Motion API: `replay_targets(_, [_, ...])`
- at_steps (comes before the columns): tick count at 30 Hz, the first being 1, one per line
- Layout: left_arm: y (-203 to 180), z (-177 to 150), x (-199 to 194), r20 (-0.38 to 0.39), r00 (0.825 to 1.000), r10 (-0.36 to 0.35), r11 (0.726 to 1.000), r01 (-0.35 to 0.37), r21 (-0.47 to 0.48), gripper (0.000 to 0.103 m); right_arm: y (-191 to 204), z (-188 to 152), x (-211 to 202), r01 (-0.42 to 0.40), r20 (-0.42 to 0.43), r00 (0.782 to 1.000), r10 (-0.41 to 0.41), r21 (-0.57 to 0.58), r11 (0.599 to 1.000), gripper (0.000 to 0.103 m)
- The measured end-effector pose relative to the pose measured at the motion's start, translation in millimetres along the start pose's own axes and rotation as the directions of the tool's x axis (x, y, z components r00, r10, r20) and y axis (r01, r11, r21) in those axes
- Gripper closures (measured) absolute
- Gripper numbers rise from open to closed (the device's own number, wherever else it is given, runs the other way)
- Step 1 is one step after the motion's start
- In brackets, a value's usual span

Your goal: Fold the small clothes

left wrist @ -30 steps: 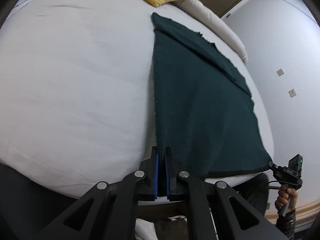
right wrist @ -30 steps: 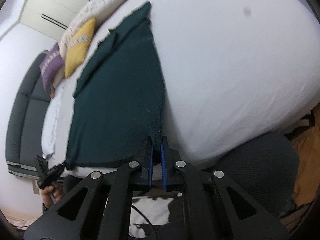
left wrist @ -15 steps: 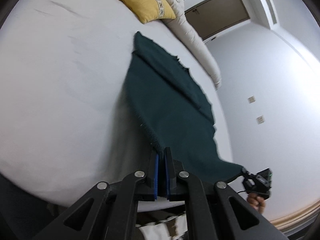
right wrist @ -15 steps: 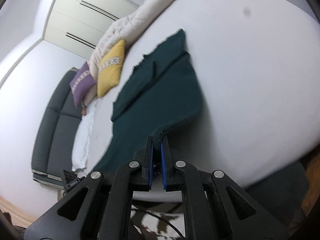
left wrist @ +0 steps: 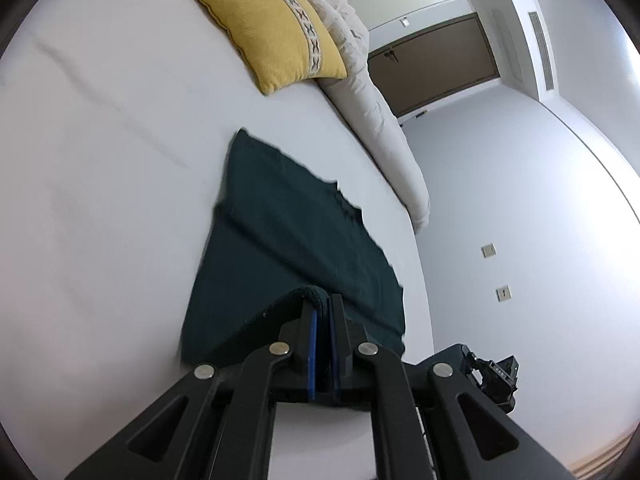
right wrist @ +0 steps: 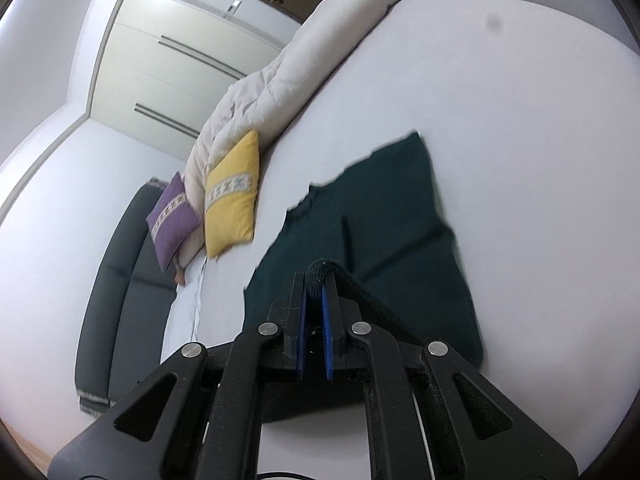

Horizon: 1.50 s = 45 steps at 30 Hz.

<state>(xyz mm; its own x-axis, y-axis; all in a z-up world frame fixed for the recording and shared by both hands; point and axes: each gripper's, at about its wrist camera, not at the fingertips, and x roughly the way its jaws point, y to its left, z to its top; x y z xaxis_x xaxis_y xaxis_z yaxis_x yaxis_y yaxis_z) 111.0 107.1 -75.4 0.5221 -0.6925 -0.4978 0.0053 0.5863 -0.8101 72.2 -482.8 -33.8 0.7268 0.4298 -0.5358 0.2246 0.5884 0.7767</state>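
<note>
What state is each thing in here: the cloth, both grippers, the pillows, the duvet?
Cloth: dark green, near edge lifted off the bed, far part lying flat.
Left gripper: shut on a cloth corner.
Right gripper: shut on the other cloth corner.
Yellow pillow: lying against the duvet.
Purple pillow: propped beside the yellow one.
Duvet: rolled up along the bed's far edge.

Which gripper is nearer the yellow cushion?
Left. The left gripper, shut on the green garment, has the yellow cushion straight ahead; from the right gripper, also gripping it, the cushion lies off to the left.
</note>
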Motion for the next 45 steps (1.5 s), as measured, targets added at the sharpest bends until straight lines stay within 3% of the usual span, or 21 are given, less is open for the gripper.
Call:
replay_targets(10, [9, 89, 81, 0.011, 0.999, 0.04, 0.997, -0.039, -0.062, 0.097, 6, 87, 103, 0.106, 0.039, 0.994, -0.105, -0.018, 0.994, 0.098])
replay_targets(21, [20, 152, 149, 0.015, 0.994, 0.112, 0.991, -0.111, -0.076, 0.097, -31, 151, 200, 0.256, 0.037, 0.966, -0.256, 0.013, 0.967, 0.098])
replay_targets(28, [48, 168, 197, -0.025, 0.979, 0.2, 0.974, -0.201, -0.101, 0.095, -62, 174, 261, 0.309, 0.008, 0.951, -0.309, 0.044, 0.95, 0.094])
replay_targets(32, [59, 164, 203, -0.034, 0.982, 0.185, 0.975, -0.188, -0.117, 0.074, -78, 172, 279, 0.317, -0.006, 0.948, -0.318, 0.066, 0.946, 0.088])
replay_targets(34, [58, 164, 197, -0.02, 0.987, 0.158, 0.978, -0.159, -0.131, 0.058, -77, 169, 274, 0.305, 0.021, 0.952, -0.307, 0.05, 0.951, 0.074])
replay_targets(36, [51, 165, 187, 0.017, 0.986, 0.163, 0.979, -0.16, -0.123, 0.041, -73, 164, 259, 0.339, 0.073, 0.937, -0.342, 0.046, 0.94, 0.04])
replay_targets(40, [43, 163, 168, 0.053, 0.986, 0.159, 0.981, -0.152, -0.121, 0.036, -65, 160, 234, 0.356, 0.143, 0.923, -0.358, 0.04, 0.934, 0.038])
replay_targets(45, [32, 142, 152, 0.079, 0.978, 0.191, 0.981, -0.186, -0.06, 0.035, -42, 131, 224, 0.381, 0.136, 0.92, -0.369, -0.078, 0.921, 0.038])
